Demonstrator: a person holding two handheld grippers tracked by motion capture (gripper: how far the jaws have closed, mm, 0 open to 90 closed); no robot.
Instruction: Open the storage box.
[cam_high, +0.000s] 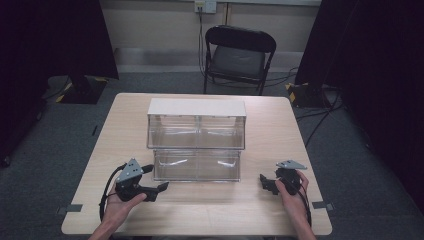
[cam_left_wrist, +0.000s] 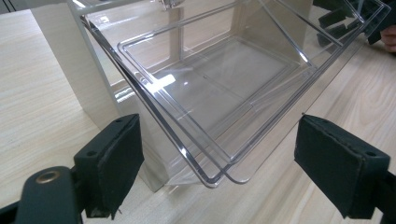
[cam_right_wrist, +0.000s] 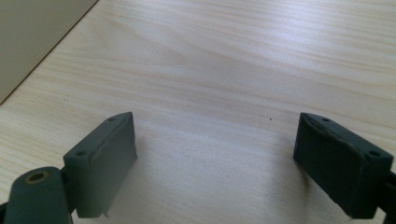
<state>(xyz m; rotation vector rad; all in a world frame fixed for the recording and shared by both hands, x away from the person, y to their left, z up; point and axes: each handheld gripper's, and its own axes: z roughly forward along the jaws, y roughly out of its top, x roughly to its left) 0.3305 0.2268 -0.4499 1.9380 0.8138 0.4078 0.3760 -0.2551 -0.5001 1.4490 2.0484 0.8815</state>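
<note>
A clear plastic two-tier drawer unit (cam_high: 196, 131) with a white top stands mid-table. Its lower drawer (cam_high: 196, 165) is pulled out toward me, and the left gripper view looks into that drawer (cam_left_wrist: 224, 88), where nothing lies. My left gripper (cam_high: 159, 191) is held low at the drawer's front left corner, open, with nothing between its jaws. My right gripper (cam_high: 266, 183) hovers over bare table to the right of the drawer, also open and holding nothing. The right gripper's pads (cam_right_wrist: 105, 158) frame plain wood.
The light wooden table (cam_high: 210, 210) has bare room in front of and on both sides of the unit. A black folding chair (cam_high: 239, 55) stands behind the table. Black curtains and floor cables (cam_high: 320, 115) flank the scene.
</note>
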